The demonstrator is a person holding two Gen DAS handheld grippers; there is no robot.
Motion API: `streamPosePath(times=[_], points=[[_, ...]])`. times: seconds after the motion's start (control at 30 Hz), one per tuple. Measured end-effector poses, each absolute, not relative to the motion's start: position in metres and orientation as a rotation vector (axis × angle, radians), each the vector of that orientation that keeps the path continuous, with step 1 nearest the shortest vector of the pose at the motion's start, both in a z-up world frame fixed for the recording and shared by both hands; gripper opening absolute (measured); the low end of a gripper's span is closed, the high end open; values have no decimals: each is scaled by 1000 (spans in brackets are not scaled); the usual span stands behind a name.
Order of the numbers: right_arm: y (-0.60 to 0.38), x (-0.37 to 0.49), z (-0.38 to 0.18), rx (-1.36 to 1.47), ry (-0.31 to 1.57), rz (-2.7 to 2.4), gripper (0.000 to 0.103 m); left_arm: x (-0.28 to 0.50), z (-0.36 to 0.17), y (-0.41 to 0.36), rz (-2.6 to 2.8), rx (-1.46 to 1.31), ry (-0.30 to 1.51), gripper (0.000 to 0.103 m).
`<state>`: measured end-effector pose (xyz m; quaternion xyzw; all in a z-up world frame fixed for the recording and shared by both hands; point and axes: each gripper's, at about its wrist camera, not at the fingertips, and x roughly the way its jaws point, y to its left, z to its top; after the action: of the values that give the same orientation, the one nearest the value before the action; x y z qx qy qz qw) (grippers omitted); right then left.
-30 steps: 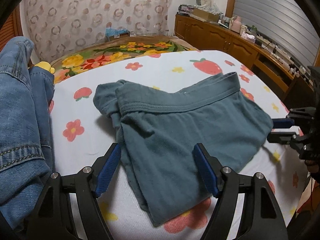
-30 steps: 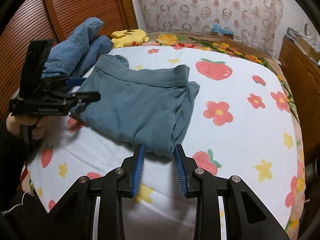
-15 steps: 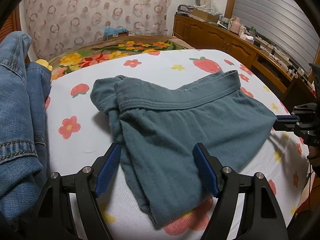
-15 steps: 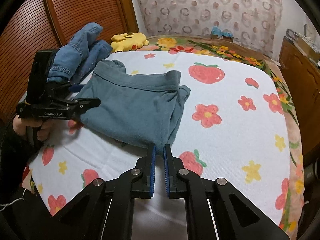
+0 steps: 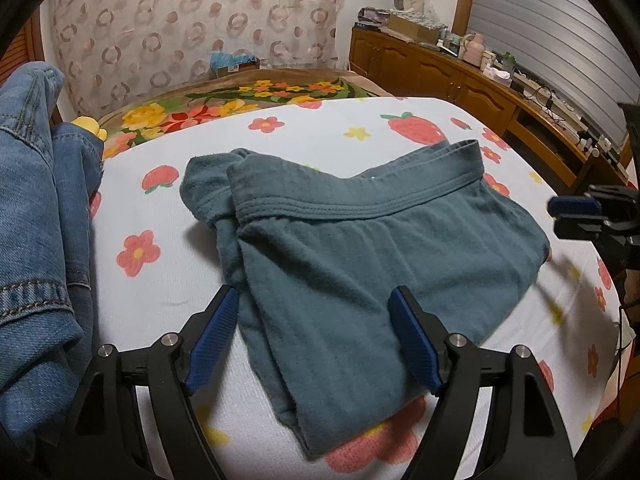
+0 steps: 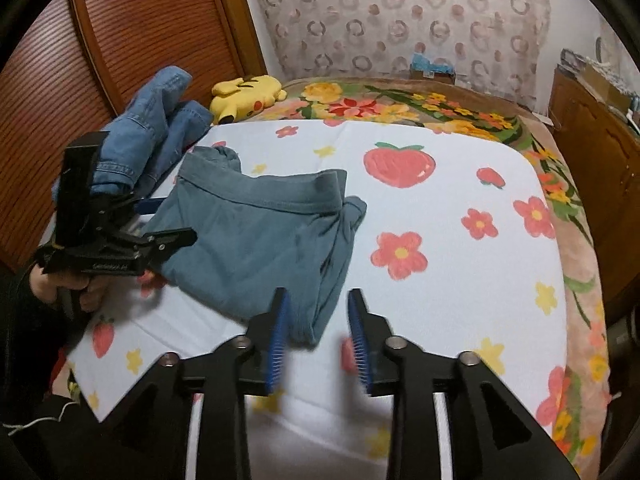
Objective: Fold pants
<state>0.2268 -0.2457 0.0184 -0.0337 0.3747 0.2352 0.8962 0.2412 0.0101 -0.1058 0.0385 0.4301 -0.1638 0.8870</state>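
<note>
**A:** Left wrist view first. The left tool [image 5: 314, 336] has its jaws spread wide and hangs low over the near part of the teal pants [image 5: 360, 256]. The fabric runs between and under the blue pads [image 5: 212, 336], but nothing is pinched. The pants lie folded on the bed sheet [image 5: 152, 280], the white one with strawberries and flowers, waistband toward the far side. A bunched bit of cloth sticks out at the far left corner.

**B:** What's that blue pile on the left?

**A:** Denim clothes [image 5: 36, 208], heaped right beside the pants, not touching them as far as I can see. At the right edge you can see the right tool [image 5: 568, 216] side-on, just off the right corner of the pants. A wooden cabinet [image 5: 440, 76] with clutter on top runs along the far right wall.

**B:** And the other camera?

**A:** Right wrist view: right tool [image 6: 318, 334] has its jaws partway apart, and they've just been opening. The near corner of the pants [image 6: 256, 240] sits between the pads [image 6: 278, 344], loose, not clamped. It's a bit motion-blurred there. The left tool [image 6: 160, 220] shows on the left, held in a hand [image 6: 60, 284], over the far-left edge of the pants. Behind it sits the denim [image 6: 160, 120], and a yellow plush toy [image 6: 248, 94] lies at the head of the bed by the slatted wooden door [image 6: 132, 40].

**B:** So nothing gripped either side?

**A:** Yep, both are off the cloth.
</note>
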Motion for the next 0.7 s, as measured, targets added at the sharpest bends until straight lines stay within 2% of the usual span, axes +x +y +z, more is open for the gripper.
streamPosePath(times=[0.07, 0.13, 0.47, 0.7], points=[[-238, 236, 20, -69, 779, 501, 36, 241, -107, 8, -343, 89, 897, 82], [-231, 247, 21, -83, 776, 490, 42, 241, -107, 6, -339, 103, 899, 83], [-214, 299, -5, -74, 815, 468, 43, 242, -106, 6, -316, 96, 901, 83], [-208, 302, -9, -94, 793, 459, 47, 242, -91, 11, -274, 41, 916, 83]])
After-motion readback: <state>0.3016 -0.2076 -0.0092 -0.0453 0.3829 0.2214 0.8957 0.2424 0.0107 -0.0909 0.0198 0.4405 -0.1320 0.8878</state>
